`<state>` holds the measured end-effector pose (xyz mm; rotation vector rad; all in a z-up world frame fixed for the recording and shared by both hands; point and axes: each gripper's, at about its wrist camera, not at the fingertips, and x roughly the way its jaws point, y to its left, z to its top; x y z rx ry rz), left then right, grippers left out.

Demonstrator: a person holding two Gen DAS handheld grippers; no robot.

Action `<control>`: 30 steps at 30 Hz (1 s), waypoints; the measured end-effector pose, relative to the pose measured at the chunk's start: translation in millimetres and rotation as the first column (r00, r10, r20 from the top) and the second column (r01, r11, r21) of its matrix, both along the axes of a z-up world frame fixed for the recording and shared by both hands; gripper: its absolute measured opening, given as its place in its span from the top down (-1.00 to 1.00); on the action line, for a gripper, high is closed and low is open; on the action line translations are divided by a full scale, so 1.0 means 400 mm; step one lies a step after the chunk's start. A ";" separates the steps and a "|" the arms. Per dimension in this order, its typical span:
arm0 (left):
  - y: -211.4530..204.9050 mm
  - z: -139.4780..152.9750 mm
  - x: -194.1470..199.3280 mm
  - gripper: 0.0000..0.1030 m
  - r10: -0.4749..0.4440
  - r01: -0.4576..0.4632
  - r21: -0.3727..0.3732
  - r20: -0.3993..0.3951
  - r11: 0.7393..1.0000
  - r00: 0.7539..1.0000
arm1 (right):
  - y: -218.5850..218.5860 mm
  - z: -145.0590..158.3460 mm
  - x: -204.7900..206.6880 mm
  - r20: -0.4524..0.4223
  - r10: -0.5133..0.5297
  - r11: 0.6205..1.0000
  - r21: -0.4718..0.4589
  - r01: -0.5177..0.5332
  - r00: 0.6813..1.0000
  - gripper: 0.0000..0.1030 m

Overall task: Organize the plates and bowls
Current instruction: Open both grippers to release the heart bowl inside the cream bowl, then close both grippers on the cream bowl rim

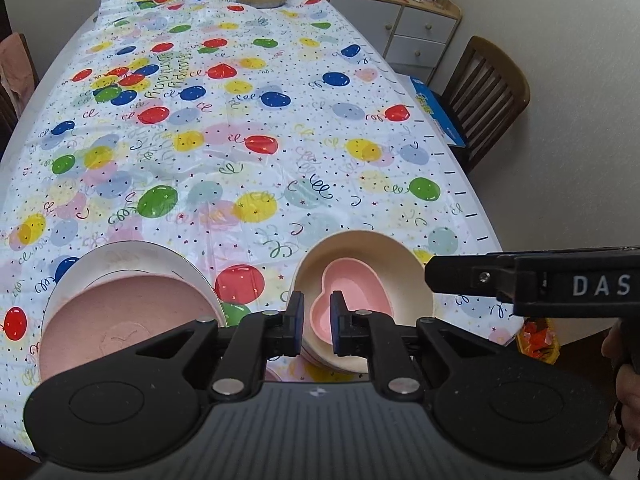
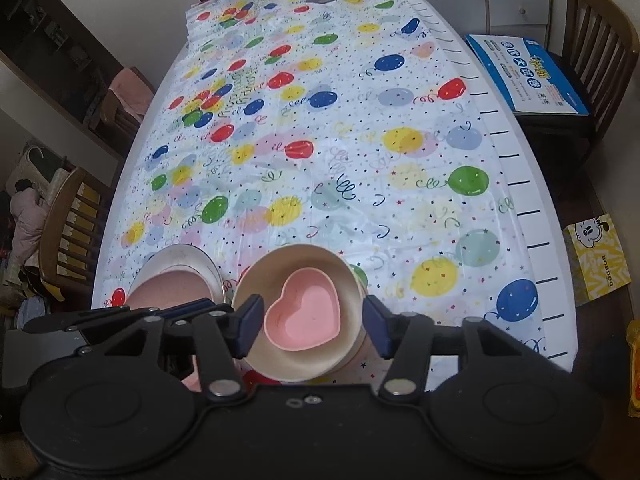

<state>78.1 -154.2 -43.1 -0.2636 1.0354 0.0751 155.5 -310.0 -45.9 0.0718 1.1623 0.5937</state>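
Your left gripper [image 1: 316, 314] is nearly closed, nothing between its pads. Your right gripper [image 2: 311, 326] stands released, jaws apart above the pink heart bowl [image 2: 306, 312], not touching it. That bowl sits nested in the cream bowl [image 2: 256, 280]. The pink plate [image 1: 120, 320] lies on the white plate [image 1: 132, 256], just beside.

The left gripper [image 1: 316, 322] points steeply down, its two dark pads drawn in to a narrow gap with nothing pinched between them. The right gripper [image 2: 314, 330] tilts down at much the same angle, jaws spread wide, pads [image 2: 249, 328] clear of everything, empty. It sits just to the right of the left one, side by side, its black finger reaching across the left camera's view. A hand [image 1: 624, 384] shows at that view's right edge.
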 end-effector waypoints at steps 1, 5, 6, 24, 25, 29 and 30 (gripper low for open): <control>0.002 0.003 -0.003 0.75 -0.001 0.001 0.000 0.005 1.000 1.000 | -0.003 0.005 -0.001 0.008 -0.003 1.000 0.002 0.003 1.000 -0.25; 0.011 0.012 -0.012 0.62 -0.005 0.005 -0.001 0.015 1.000 1.000 | -0.015 0.021 -0.008 0.035 -0.008 1.000 0.010 0.007 0.999 -0.41; 0.015 0.014 -0.014 0.40 -0.005 0.005 -0.001 0.021 1.000 1.000 | -0.017 0.025 -0.010 0.040 -0.010 1.000 0.011 0.009 0.999 -0.48; 0.037 0.017 -0.013 -0.43 -0.073 0.073 -0.003 0.086 0.997 0.994 | -0.072 0.027 -0.062 0.136 -0.138 0.990 0.031 0.135 0.981 -0.99; 0.039 0.012 -0.009 -0.43 -0.080 0.081 -0.006 0.080 0.997 0.994 | -0.078 0.016 -0.063 0.118 -0.159 0.987 0.040 0.156 0.980 -0.99; 0.049 -0.015 0.008 -0.43 -0.106 0.107 -0.016 0.056 0.994 0.993 | -0.089 -0.031 -0.070 0.058 -0.239 0.970 0.051 0.236 0.969 -0.99; 0.053 -0.023 0.013 -0.43 -0.112 0.113 -0.016 0.050 0.993 0.992 | -0.089 -0.040 -0.071 0.048 -0.251 0.967 0.051 0.248 0.967 -0.99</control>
